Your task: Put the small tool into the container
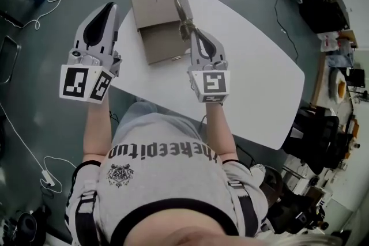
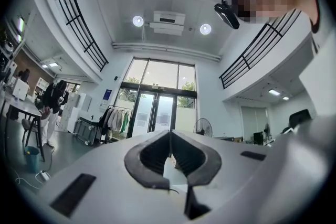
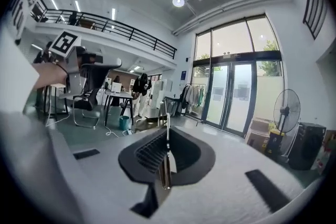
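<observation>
Head view: the right claw [image 1: 185, 29] holds the small tool [image 1: 179, 8] over the right edge of the container [image 1: 155, 37] on the desk [image 1: 253, 78]. The left claw [image 1: 108, 8] hovers beside the desk.

Left gripper view: jaws together, nothing between them.

Right gripper view: jaws clenched on the small tool.

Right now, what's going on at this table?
A person holds a gripper in each hand. The right gripper is shut on the small tool, a thin metal piece, by the right edge of the brown container on the white table. The left gripper is shut, empty, off to the left. The tool isn't in yet.
</observation>
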`<state>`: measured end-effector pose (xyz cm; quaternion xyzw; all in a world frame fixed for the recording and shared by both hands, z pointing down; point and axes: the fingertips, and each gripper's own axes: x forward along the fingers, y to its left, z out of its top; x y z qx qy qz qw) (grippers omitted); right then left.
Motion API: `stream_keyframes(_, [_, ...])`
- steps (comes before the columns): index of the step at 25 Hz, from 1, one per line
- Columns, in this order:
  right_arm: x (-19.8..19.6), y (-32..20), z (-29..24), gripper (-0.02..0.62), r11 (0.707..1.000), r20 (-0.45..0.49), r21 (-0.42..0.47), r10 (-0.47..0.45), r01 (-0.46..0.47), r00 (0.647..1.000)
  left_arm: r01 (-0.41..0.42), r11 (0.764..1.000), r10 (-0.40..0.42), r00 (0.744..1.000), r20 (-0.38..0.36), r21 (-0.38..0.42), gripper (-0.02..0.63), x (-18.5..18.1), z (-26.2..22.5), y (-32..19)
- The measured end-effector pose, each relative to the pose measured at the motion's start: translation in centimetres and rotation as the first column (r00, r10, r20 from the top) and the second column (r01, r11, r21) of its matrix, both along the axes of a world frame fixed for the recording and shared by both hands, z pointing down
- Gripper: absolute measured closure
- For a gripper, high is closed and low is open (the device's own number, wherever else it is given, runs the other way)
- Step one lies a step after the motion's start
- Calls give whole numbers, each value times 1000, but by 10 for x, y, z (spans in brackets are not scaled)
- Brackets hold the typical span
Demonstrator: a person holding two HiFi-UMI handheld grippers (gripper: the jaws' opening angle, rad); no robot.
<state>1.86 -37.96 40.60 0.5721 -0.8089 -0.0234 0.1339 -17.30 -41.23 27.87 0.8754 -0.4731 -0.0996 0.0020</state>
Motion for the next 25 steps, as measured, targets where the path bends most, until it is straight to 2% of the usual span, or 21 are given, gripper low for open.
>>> stream_keyframes(5, [-9, -5, 27, 588, 999, -123, -46, -32, 26, 992, -28, 999, 28, 1000, -1, -16, 594, 2, 8, -17])
stream_keyframes(9, [-21, -8, 51, 588, 994, -235, -93, -75, 54, 969, -47, 998, 47, 999, -5, -32, 594, 1, 16, -32])
stream_keyframes(15, [-32, -7, 84, 588, 981, -383, -165, -163, 106, 909, -70, 996, 70, 998, -11, -52, 594, 4, 27, -50])
stream_keyframes(20, [-36, -6, 110, 588, 966, -459, -218, -226, 137, 859, -81, 994, 80, 997, -12, -69, 594, 5, 37, -60])
stream_keyframes(25, [-42, -3, 135, 588, 946, -532, -272, -301, 177, 791, -78, 993, 77, 997, -10, -83, 594, 2, 44, -65])
